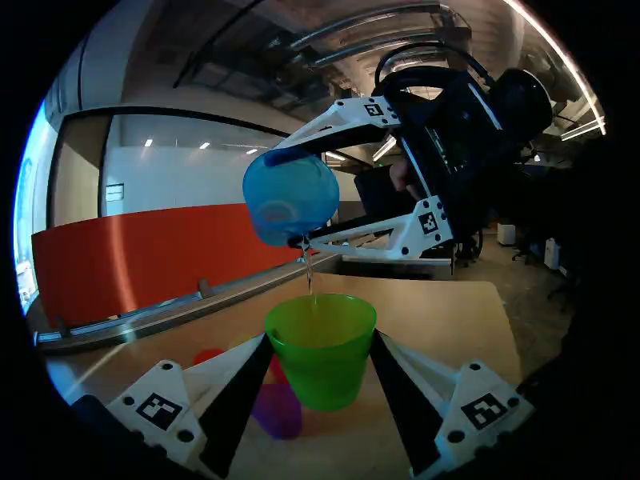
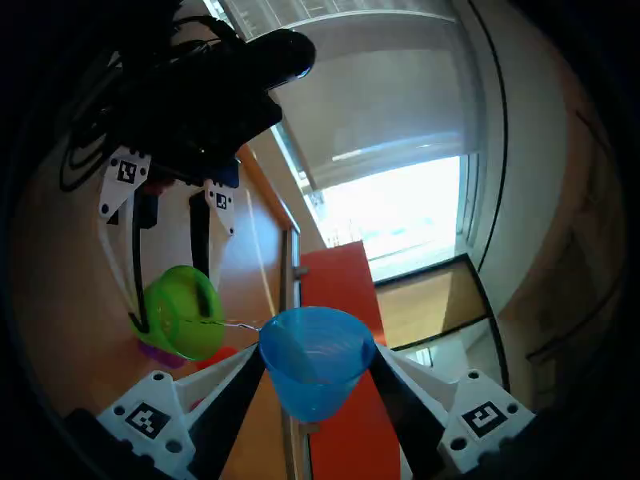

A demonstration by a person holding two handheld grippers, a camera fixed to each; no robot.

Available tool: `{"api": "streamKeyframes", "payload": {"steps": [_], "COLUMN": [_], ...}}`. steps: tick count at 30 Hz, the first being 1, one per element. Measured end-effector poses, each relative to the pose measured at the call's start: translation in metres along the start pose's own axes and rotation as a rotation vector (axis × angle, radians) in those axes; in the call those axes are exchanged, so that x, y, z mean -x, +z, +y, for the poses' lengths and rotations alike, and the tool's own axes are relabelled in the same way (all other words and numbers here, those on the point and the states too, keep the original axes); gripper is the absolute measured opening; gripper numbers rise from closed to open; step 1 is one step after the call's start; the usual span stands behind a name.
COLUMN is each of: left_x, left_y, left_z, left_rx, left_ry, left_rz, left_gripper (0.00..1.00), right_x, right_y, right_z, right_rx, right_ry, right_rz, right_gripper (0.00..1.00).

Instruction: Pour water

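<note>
In the left gripper view my left gripper [image 1: 322,364] is shut on an upright green cup [image 1: 322,346] held above the wooden table [image 1: 448,320]. Above it my right gripper [image 1: 300,188] holds a blue cup [image 1: 290,196] tipped over, and a thin stream of water [image 1: 308,272] falls from its rim into the green cup. In the right gripper view my right gripper [image 2: 318,376] is shut on the blue cup [image 2: 316,360], and the view is rolled sideways. The left gripper [image 2: 172,308] with the green cup [image 2: 178,312] sits to its left, a thread of water [image 2: 236,324] bridging the two.
A purple cup [image 1: 278,410] and a red one [image 1: 210,355] lie on the table under the green cup. An orange wall panel [image 1: 128,256] and a rail [image 1: 184,300] run behind the table. Office chairs [image 1: 528,244] stand far right.
</note>
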State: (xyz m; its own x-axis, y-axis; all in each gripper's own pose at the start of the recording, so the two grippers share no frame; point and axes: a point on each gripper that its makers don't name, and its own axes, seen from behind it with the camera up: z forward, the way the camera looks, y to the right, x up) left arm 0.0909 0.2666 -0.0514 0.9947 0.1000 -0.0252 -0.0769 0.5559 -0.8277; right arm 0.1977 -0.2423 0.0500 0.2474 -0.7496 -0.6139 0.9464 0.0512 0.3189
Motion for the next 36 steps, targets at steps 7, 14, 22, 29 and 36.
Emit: {"api": "streamKeyframes", "payload": {"steps": [7, 14, 22, 29, 36], "left_x": [-0.001, -0.002, -0.0013, -0.0021, -0.0034], "left_y": [-0.0001, -0.0003, 0.0016, 0.0013, 0.0016], "left_z": [-0.0005, 0.0008, 0.0021, 0.0019, 0.0023], "left_rx": [-0.001, 0.001, 0.005, 0.004, 0.005], "left_ry": [0.0, 0.0, 0.001, -0.002, 0.001], "left_rz": [0.003, 0.003, 0.004, 0.007, 0.008], "left_gripper": [0.84, 0.84, 0.84, 0.84, 0.84], "right_x": [-0.0014, -0.0019, -0.0025, -0.0021, -0.0015], "right_y": [0.0013, 0.0032, 0.0034, 0.0034, 0.0025], "right_z": [0.0022, 0.0018, 0.0027, 0.0059, 0.009], "right_rx": [0.005, 0.005, 0.007, 0.012, 0.019], "right_ry": [-0.013, -0.027, -0.044, -0.051, -0.065], "right_rz": [0.0, -0.001, -0.003, -0.005, -0.008], "right_gripper": [0.91, 0.91, 0.91, 0.91, 0.91]}}
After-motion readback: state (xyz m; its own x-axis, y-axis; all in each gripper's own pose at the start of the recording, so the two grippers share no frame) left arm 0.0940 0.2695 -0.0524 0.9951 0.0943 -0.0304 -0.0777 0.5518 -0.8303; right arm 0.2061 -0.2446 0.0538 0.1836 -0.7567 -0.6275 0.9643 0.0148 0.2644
